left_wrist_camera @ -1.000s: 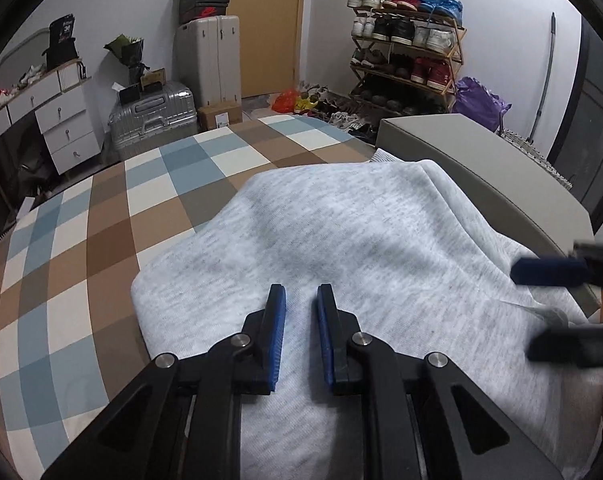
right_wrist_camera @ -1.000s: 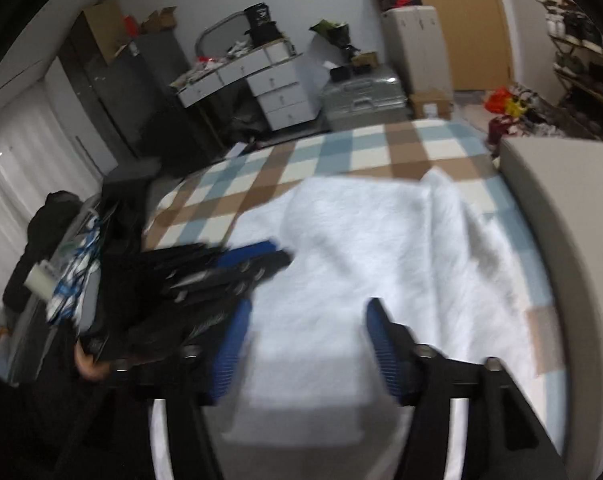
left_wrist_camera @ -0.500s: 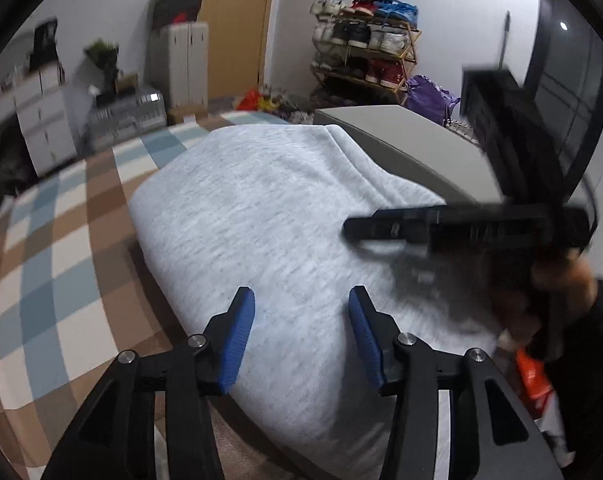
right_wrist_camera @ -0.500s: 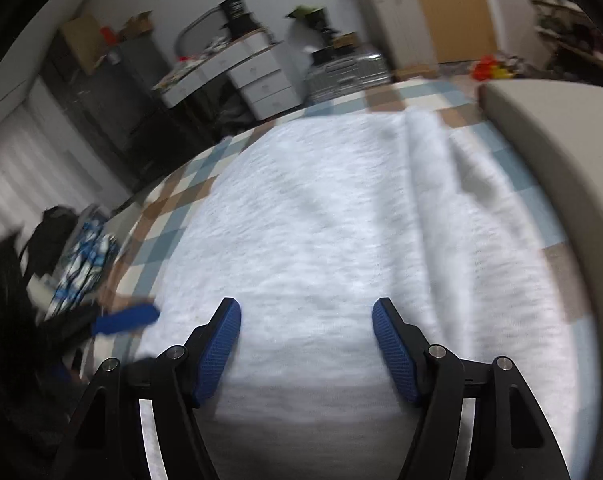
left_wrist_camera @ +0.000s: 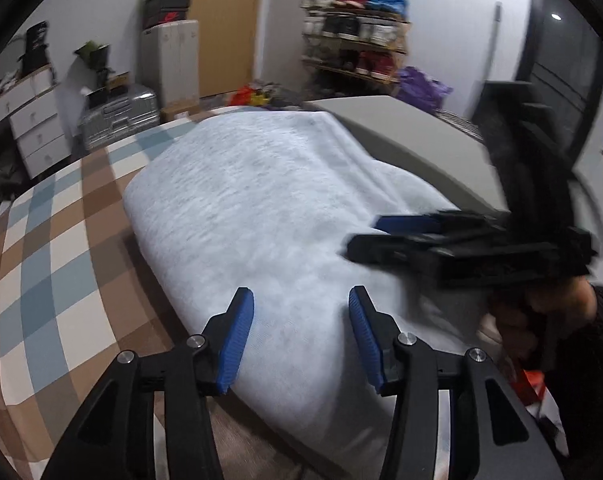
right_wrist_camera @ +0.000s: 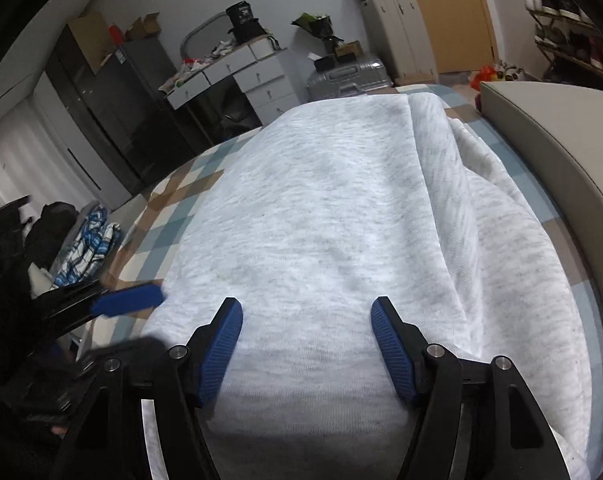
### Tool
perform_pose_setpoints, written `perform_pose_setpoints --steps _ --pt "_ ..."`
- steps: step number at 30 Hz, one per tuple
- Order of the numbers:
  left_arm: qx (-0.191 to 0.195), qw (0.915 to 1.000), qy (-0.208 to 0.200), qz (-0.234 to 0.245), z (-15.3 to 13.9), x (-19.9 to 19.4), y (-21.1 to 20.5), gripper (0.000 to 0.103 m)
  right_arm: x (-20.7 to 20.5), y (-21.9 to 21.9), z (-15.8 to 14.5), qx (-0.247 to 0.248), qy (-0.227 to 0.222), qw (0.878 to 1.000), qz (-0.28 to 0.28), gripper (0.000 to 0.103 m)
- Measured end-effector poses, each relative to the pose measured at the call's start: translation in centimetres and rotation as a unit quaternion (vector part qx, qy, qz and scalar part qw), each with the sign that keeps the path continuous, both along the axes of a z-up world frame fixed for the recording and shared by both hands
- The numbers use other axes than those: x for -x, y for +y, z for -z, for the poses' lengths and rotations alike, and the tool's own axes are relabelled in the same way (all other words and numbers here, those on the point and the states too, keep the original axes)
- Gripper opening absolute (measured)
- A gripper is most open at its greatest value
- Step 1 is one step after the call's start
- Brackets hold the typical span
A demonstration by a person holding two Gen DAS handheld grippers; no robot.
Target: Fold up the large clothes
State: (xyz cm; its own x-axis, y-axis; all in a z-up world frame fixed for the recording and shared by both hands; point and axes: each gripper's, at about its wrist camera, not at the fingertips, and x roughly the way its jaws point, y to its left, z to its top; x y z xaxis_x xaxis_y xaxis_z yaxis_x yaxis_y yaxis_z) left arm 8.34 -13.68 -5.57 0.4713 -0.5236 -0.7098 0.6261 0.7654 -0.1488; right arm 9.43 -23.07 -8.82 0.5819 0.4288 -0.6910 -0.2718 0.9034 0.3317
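The left gripper (left_wrist_camera: 301, 332) has just opened, its jaws apart with nothing clamped, over the near edge of the grey garment (left_wrist_camera: 261, 208). The right gripper (right_wrist_camera: 307, 344) hangs open above the same folded garment on the checked bedcover (left_wrist_camera: 49, 264). At ten o'clock, bare cover offers room. No writing is readable.

No legible text appears in either view. A red swoosh logo marks the black shoebox (left_wrist_camera: 166, 16) far ahead of the gripper.
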Motion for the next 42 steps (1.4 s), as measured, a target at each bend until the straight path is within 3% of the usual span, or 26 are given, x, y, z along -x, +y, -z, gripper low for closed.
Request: perform_pose_setpoints --steps 2,4,7,10,13,14,16,19,22,27,30,32,34,35,38,42 --pt "-0.009 0.9995 0.002 0.032 0.2 1.4 -0.4 0.048 0.1 0.2 0.0 0.006 -0.005 1.0 -0.002 0.066" --pt "-0.018 0.9992 -0.021 0.029 1.1 2.2 -0.7 0.048 -0.1 0.0 -0.2 0.005 -0.003 1.0 -0.002 0.066" --pt "0.0 0.9996 -0.008 0.025 1.3 1.7 -0.4 0.048 1.0 0.6 -2.5 0.025 -0.005 0.999 0.02 0.065" --pt "-0.002 0.9995 -0.012 0.03 1.4 1.6 -0.6 0.049 3.9 1.3 -4.7 0.028 -0.062 0.998 -0.003 0.065" --pt "0.001 0.9993 -0.016 0.034 1.4 1.6 -0.6 0.05 4.8 1.9 -2.7 0.06 -0.037 0.997 -0.015 0.065" --pt "0.004 0.9993 -0.014 0.035 1.5 1.6 -0.5 0.05 4.7 1.7 -1.0 0.057 -0.023 0.998 -0.012 0.065" --pt "-0.001 0.9992 -0.023 0.032 1.6 2.0 -0.6 0.051 5.2 1.1 0.6 0.018 -0.052 0.998 -0.014 0.066" --pt "-0.004 0.9994 -0.017 0.03 0.9 2.7 -0.5 0.051 5.1 1.8 -0.1 0.042 -0.043 0.998 -0.009 0.065" --pt "0.014 0.998 -0.006 0.06 0.3 3.8 -0.1 0.056 5.2 1.7 0.1 0.039 -0.048 0.998 -0.011 0.066" --pt "0.009 0.998 -0.017 0.06 1.7 4.4 -0.7 0.061 5.8 1.1 -1.5 0.037 -0.036 0.999 -0.002 0.065" --pt "0.0 0.9979 -0.023 0.061 1.7 4.6 -0.9 0.063 7.2 0.6 -3.2 0.034 -0.063 0.997 -0.012 0.069" --pt "0.002 0.9975 -0.024 0.066 1.7 4.6 -0.9 0.066 7.1 0.4 -2.5 0.042 -0.055 0.997 -0.017 0.079" --pt "0.002 0.9972 -0.025 0.071 1.7 4.7 -0.9 0.067 6.2 -0.1 0.8 0.048 -0.021 0.999 -0.007 0.081" --pt "-0.003 0.9972 -0.029 0.069 1.7 4.8 -1.1 0.068 6.5 -0.4 0.9 0.042 -0.037 0.998 -0.004 0.081" --pt "-0.019 0.9968 -0.038 0.068 1.6 5.2 -1.5 0.071 6.6 -0.2 -0.6 0.056 -0.028 0.998 -0.008 0.079" --pt "0.0 0.9977 -0.021 0.064 1.5 4.9 -0.9 0.071 6.4 -1.6 -3.4 0.026 -0.056 0.998 0.002 0.08"
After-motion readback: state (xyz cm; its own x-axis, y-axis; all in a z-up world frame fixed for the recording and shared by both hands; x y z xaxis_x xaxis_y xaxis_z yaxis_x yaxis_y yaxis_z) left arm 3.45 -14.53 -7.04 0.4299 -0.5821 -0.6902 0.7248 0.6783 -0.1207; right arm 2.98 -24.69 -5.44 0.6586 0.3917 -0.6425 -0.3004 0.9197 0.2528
